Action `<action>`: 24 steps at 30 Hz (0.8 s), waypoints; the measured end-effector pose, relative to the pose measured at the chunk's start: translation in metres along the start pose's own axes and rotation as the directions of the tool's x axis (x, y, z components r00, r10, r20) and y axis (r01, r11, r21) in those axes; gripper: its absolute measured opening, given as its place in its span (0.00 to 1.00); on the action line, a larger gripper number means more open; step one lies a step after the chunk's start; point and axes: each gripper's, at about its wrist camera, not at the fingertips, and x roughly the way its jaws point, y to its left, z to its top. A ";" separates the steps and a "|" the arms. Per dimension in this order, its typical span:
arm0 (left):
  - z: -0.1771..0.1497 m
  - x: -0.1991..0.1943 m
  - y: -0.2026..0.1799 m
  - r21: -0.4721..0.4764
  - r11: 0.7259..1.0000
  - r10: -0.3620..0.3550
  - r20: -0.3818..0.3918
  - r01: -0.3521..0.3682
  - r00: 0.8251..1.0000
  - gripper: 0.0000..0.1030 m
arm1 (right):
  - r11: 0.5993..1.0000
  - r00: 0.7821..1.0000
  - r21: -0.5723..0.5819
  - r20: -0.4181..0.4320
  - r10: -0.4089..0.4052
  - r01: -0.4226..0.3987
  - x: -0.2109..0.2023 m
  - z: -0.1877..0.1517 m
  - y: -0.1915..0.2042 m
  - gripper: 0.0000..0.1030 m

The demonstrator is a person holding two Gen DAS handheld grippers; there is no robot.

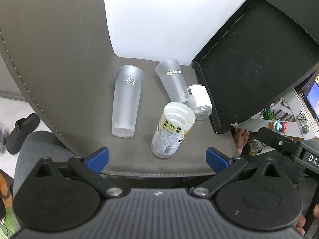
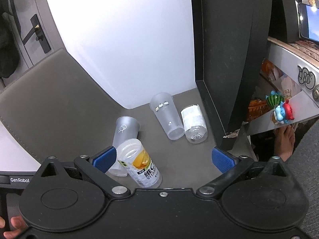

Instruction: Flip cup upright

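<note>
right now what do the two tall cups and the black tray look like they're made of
Left cup: likely frosted plastic, matte, translucent grey, with a white print.
Right cup: probably clearer plastic, lightly frosted; the mat shows through it.
Tray: black and matte, with dusty specks; could be plastic or coated board, I can't tell.

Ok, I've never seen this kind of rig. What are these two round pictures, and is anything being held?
Each picture comes from a fisheye camera on handheld tongs, looking along their blue-padded fingers. A person holds one pair per hand; there is no robot arm. The left tongs and right tongs are both open and hold nothing. On the grey-brown mat lie two frosted cups, one plain and one with small stickers, plus a labelled cup and a clear bottle. All lie on their sides. A black tray stands to the right.
</note>
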 end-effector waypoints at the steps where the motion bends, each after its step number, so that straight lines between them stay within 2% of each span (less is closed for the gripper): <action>1: 0.000 0.000 0.000 0.000 1.000 -0.001 -0.001 0.001 1.000 1.00 | 1.000 1.000 0.000 -0.005 -0.002 0.002 0.001 0.000 0.001 1.00; 10: -0.007 -0.002 0.004 0.020 1.000 0.008 0.000 -0.008 1.000 1.00 | 1.000 0.998 -0.015 -0.061 0.001 -0.001 0.006 -0.005 0.003 1.00; 14: -0.008 0.000 0.004 0.040 0.998 0.046 0.001 -0.046 0.999 1.00 | 0.999 0.996 -0.044 -0.087 -0.001 -0.003 0.010 -0.008 0.007 1.00; 24: -0.007 0.005 0.003 0.048 0.997 0.054 -0.012 -0.054 0.998 1.00 | 0.999 0.994 -0.035 -0.104 -0.010 0.006 0.016 -0.009 0.006 1.00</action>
